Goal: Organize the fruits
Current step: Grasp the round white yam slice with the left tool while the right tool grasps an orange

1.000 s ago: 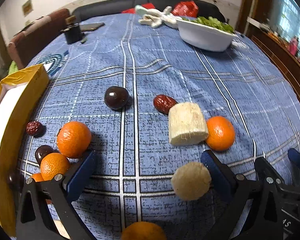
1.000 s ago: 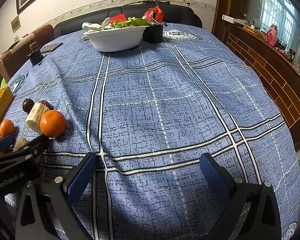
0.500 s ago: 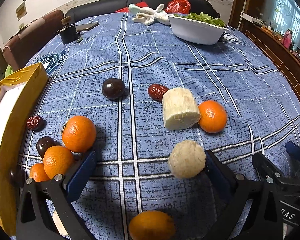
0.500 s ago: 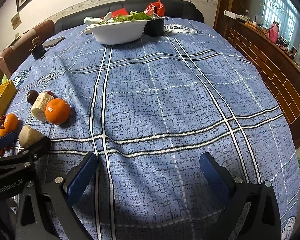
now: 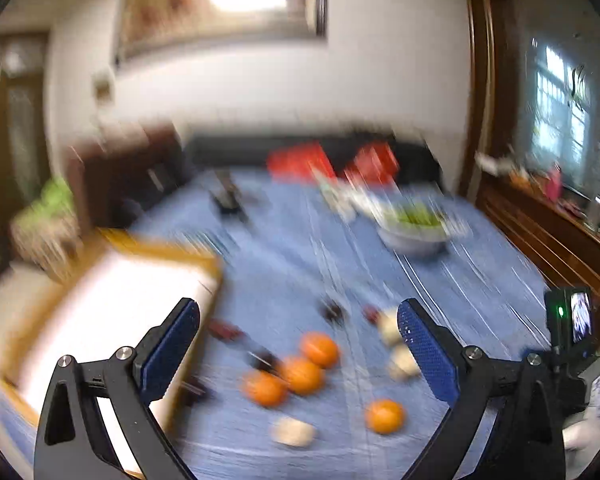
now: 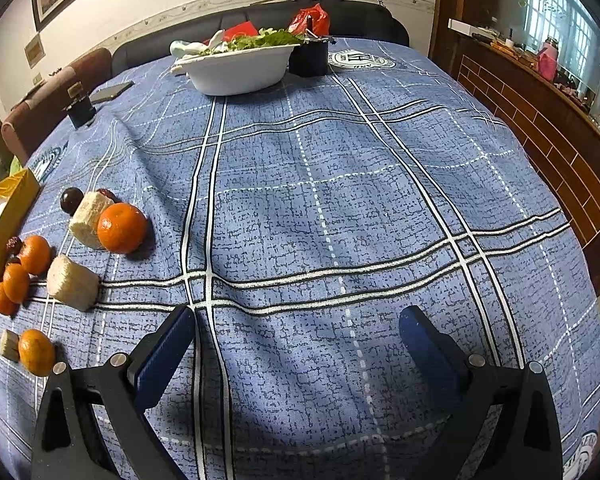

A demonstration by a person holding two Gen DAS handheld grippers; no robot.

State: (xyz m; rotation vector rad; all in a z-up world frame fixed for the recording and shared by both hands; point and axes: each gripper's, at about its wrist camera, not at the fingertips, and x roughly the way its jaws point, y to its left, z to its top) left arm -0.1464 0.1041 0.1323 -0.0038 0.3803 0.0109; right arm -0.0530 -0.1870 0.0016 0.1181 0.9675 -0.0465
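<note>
Blue tabletop point(image 6: 320, 184): fruit point(image 6: 122, 228) along its left edge by box point(image 6: 10, 200). Both my claws, left point(image 5: 298, 344) and right point(image 6: 296, 344), gape empty. Left view blurred; blind grab could scatter oranges.

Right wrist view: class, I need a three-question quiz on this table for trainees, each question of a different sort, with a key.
1. True or false: the right gripper holds an orange.
2. What fills the white bowl at the far end of the table? A) oranges B) green leaves C) dates
3. Fill in: the nearest orange lies against a small pale ____.

Key:
1. False. It is open and empty above bare cloth.
2. B
3. Chunk. What food it is cannot be told.
</note>
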